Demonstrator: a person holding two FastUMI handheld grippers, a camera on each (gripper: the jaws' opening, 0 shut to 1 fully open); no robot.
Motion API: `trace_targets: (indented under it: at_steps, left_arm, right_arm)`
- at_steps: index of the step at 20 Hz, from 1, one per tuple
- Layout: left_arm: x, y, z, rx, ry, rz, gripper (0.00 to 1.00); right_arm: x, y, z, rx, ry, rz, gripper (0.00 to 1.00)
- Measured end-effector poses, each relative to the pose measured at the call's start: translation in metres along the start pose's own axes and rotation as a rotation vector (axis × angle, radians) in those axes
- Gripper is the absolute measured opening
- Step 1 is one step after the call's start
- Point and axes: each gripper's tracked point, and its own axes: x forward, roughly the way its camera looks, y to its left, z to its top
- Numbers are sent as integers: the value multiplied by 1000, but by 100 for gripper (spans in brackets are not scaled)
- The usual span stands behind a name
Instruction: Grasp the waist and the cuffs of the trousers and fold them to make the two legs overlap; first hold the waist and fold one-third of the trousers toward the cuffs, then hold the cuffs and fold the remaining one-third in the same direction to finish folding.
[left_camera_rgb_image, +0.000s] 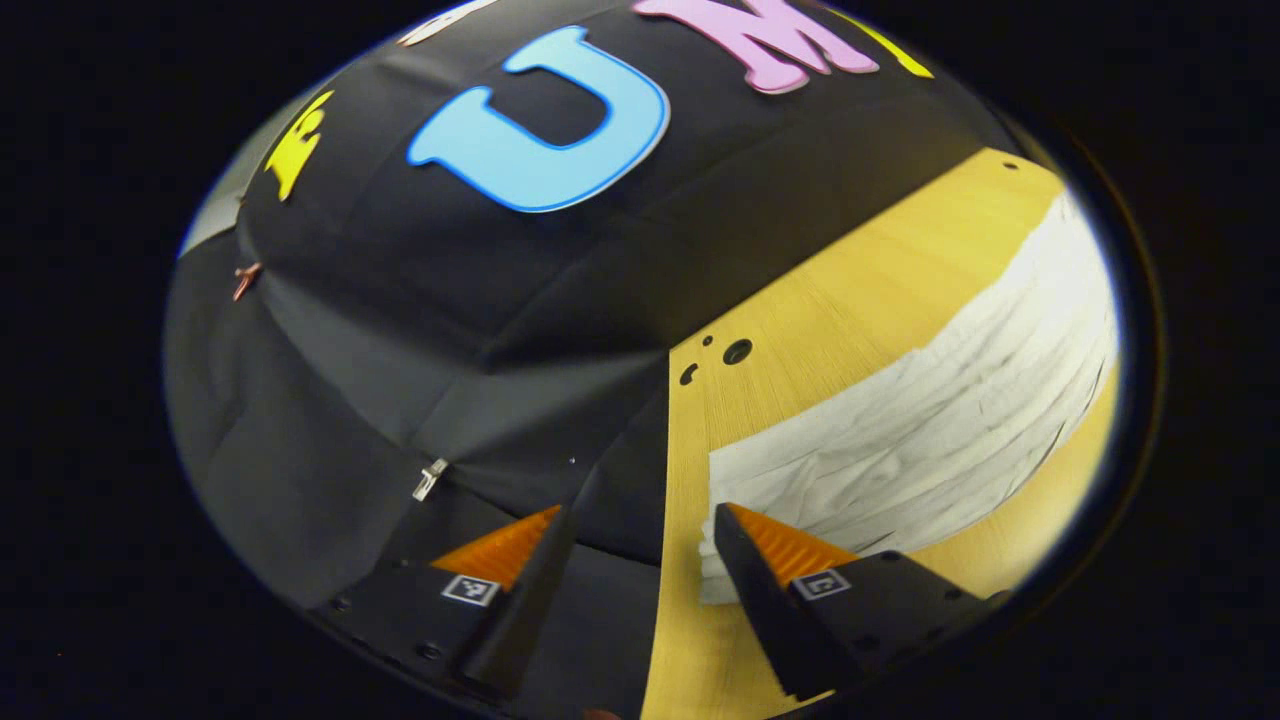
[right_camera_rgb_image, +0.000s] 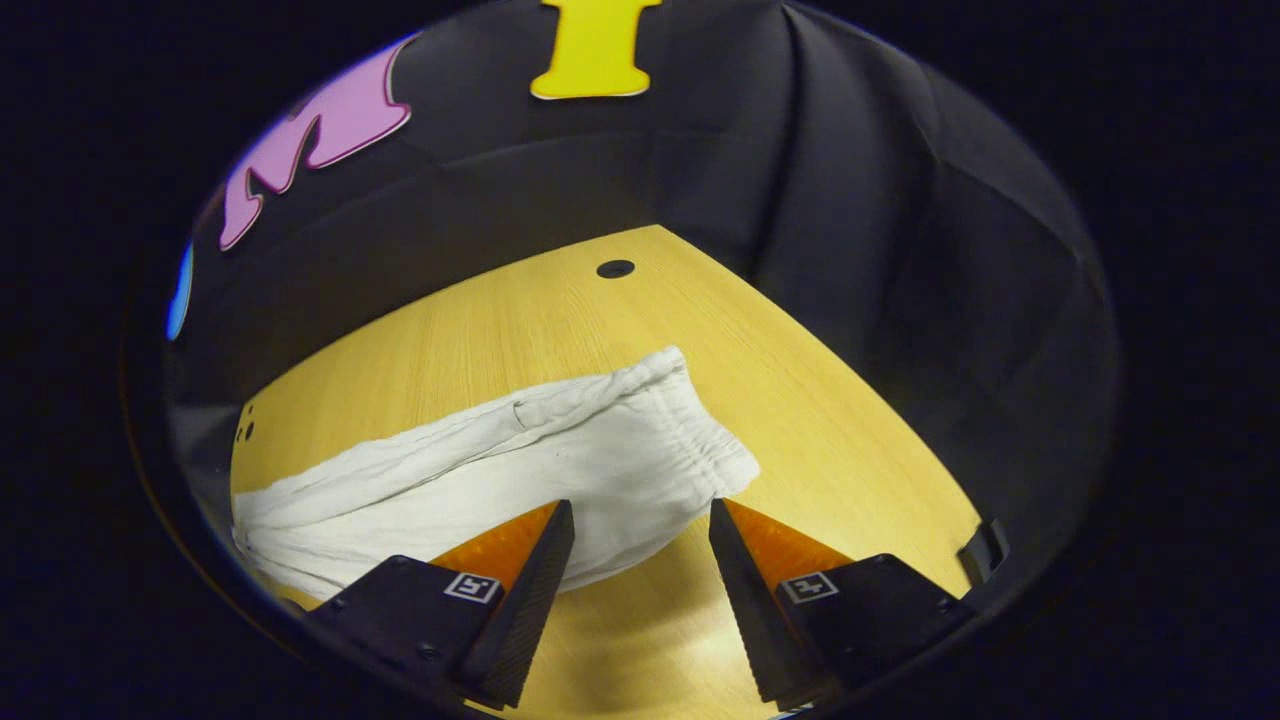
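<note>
Both jaws stand wide apart and hold nothing. Left gripper (left_camera_rgb_image: 640, 545) hovers at the cuff end of the white trousers (left_camera_rgb_image: 930, 420), its right-hand finger just beside the stacked cuff edges, its other finger over the black cloth past the table edge. Right gripper (right_camera_rgb_image: 640, 535) hovers over the elastic waistband (right_camera_rgb_image: 700, 440), both fingers above the fabric and apart from it.

Trousers lie lengthwise on the wooden table (right_camera_rgb_image: 560, 320), legs seemingly already overlapped; waist fold judged not yet begun.

Risks: a shallow pinch at the waistband may catch the top layer alone, so the legs slide apart on lifting. The left gripper sits half off the table; closing there may miss the cuffs or drag them over the edge. Creased cloth may bunch unevenly.

Room: bare wood lies beyond the waistband and behind the trousers up to the cable hole (right_camera_rgb_image: 615, 268). The cuff end lies near the table's side edge, leaving little margin.
</note>
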Motion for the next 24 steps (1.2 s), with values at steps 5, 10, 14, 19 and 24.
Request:
trace_targets:
  at_steps: [5,10,14,19,24]
  left_arm:
    - [-18,-12,4,-346,23,-98,96]
    - [-36,-43,25,-635,13,-285,97]
    - [-39,-74,23,-787,65,-366,98]
    - [-34,-95,-5,-919,173,-402,96]
    - [-25,-122,-31,-1102,291,-455,95]
  right_arm:
    - [19,-8,-13,211,65,-25,87]
    - [42,-20,-12,361,95,-66,87]
    - [53,-25,-4,451,99,-84,86]
    - [59,-30,1,506,107,-143,84]
    - [67,-28,-3,497,163,-177,39]
